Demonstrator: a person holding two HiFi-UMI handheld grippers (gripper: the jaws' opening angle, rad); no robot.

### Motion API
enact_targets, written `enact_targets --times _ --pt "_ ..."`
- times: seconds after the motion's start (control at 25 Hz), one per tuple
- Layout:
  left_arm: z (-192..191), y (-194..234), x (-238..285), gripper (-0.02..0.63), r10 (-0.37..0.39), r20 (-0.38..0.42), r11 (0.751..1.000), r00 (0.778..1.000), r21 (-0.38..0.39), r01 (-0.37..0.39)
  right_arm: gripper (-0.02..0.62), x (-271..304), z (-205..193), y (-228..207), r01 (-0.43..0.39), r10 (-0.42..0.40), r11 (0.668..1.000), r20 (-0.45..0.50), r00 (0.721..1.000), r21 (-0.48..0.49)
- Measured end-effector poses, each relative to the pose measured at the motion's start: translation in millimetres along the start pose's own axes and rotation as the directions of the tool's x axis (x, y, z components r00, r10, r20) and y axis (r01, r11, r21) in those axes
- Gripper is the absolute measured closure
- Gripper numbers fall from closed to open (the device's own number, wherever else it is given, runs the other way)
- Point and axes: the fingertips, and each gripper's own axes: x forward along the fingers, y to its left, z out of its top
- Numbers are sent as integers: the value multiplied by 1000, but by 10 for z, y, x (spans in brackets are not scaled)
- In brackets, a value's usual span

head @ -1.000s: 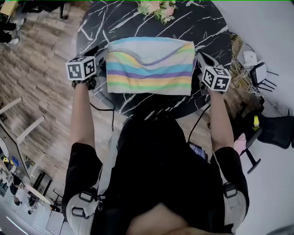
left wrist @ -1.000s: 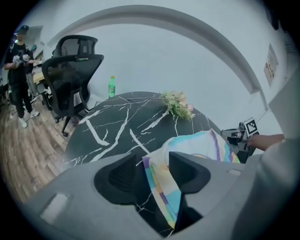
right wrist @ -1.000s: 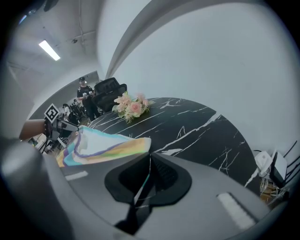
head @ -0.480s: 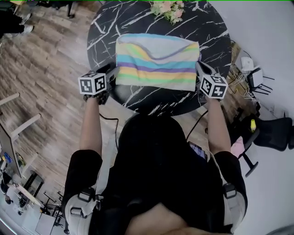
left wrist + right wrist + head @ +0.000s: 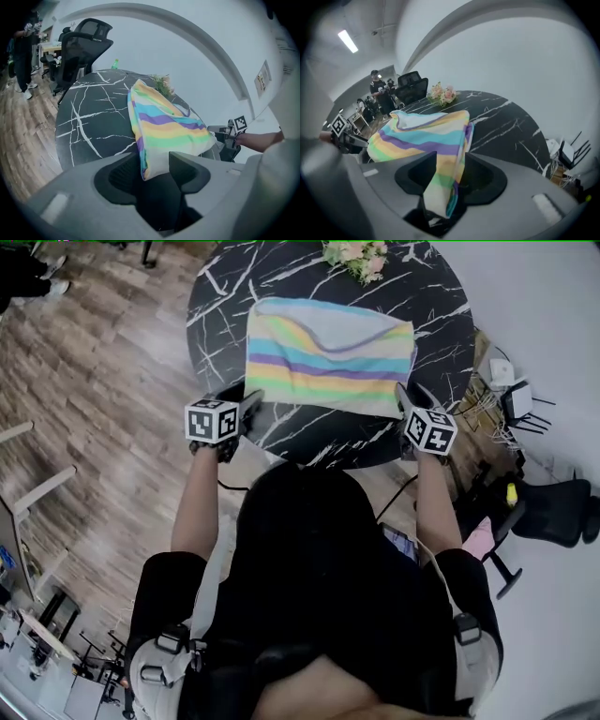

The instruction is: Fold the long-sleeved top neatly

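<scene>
Pastel-striped long-sleeved top lies folded on the round black marble table; left gripper released at its rim, right gripper just opening, a corner between its jaws that may snag and drag the fold askew

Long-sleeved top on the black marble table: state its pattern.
The folded fabric top has pastel stripes: yellow, turquoise, purple, green, white. Clearest in the head view.

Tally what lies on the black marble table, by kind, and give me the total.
Striped top: 1
Flower bunch: 1
Total: 2
</scene>
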Motion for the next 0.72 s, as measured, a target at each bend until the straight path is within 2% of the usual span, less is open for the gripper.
enact_targets --times 0.08,0.2,0.32,0.48,0.72 --pt "-30 -20 -16 380 -32 -5 999 999 31 32 385 -94 -194 2 -43 43 997 -5 999 62" --pt "-60 -71 4 399 -68 -10 993 998 91 69 383 -130 -433 114 -122 124 984 -6 992 129" --pt "-66 -57 46 434 -50 -18 991 999 124 52 387 -69 -529 148 -118 119 981 0 993 153" --pt "-89 -15 66 540 -32 -31 992 999 122 35 518 -54 -584 189 -121 126 982 -21 992 147" --pt "-220 -52 -80 566 -79 -74 988 994 130 88 535 -305 -794 216 -121 130 980 -47 990 156"
